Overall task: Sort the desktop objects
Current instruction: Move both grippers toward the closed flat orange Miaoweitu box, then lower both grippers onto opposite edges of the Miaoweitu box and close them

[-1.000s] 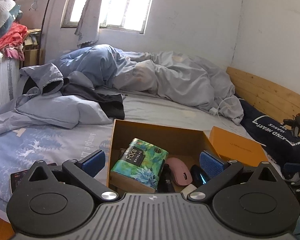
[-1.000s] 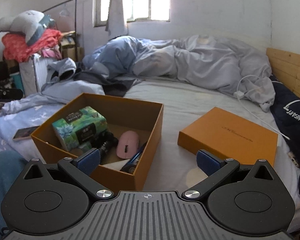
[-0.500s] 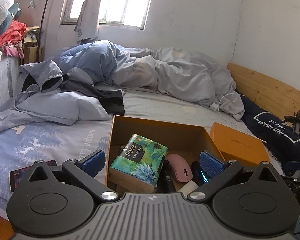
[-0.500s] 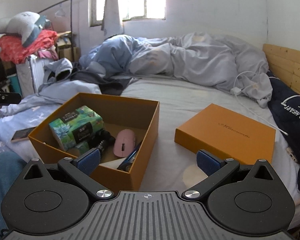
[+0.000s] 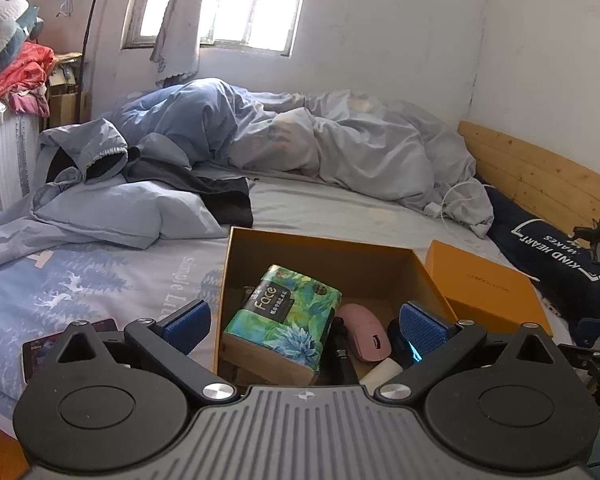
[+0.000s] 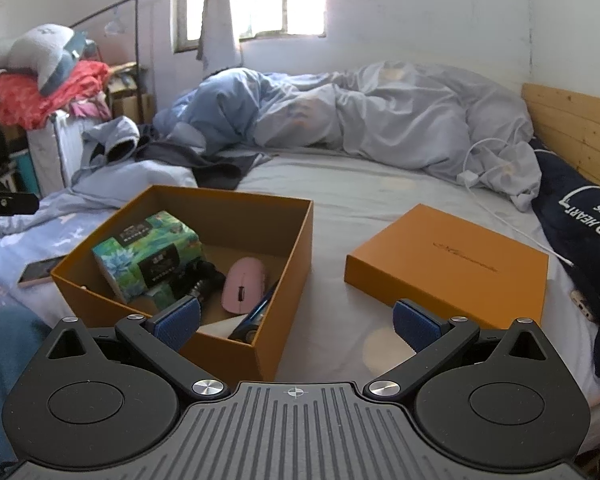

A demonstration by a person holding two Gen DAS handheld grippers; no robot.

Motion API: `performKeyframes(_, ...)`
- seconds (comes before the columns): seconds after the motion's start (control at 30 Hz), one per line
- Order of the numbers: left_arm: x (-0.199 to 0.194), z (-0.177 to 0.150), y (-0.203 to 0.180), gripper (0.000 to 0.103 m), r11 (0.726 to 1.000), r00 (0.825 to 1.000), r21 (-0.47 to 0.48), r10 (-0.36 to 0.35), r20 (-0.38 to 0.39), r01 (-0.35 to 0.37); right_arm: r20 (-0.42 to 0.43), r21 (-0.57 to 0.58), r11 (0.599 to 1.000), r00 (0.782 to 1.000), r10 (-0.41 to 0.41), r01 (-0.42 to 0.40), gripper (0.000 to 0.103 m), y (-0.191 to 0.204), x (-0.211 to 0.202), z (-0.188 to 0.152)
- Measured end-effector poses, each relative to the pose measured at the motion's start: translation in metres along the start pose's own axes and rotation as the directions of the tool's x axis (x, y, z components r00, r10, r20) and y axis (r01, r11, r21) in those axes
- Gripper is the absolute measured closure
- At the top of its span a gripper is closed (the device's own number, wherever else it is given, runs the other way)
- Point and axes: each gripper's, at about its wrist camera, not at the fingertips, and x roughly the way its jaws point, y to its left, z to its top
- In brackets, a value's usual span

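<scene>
Left wrist view: the left gripper [image 5: 305, 322] is spread wide and holds nothing, its blue pads [image 5: 187, 322] apart over the near edge of the box [image 5: 320, 245]. Inside the box, a green tissue pack [image 5: 284, 318] leans at the left, with a pink mouse [image 5: 366, 332] just to its right, a black item between them, and a white object at the near wall. A phone [image 5: 40, 350] lies on the sheet left of the box.

Right wrist view: the right gripper [image 6: 296, 322] is likewise released and empty, hovering over the sheet between the box [image 6: 288, 240] and its lid [image 6: 448, 266]. The lid lies flat on the bed [image 6: 364, 200], apart from the box. A crumpled duvet [image 6: 380, 116] fills the far side.
</scene>
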Motion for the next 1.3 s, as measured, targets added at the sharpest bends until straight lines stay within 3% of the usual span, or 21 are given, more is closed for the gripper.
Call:
performKeyframes(0.73,0.032,-0.008,-0.013,0.000,1.000,0.996,0.001,-0.024,-0.088,0.024,-0.019,0.054,0.997,0.999,-0.048,0.049,0.000,-0.028,0.029,-0.001)
performKeyframes(1.03,0.052,0.002,-0.055,0.000,0.990,0.993,0.104,-0.092,-0.076,0.099,0.035,0.169,0.979,0.992,-0.118,0.110,0.000,-0.066,0.027,0.004)
performKeyframes(1.3,0.088,0.027,-0.096,0.000,0.982,0.984,0.086,-0.161,-0.078,0.168,0.037,0.260,0.946,0.977,-0.211,0.194,0.000,-0.108,0.018,0.004)
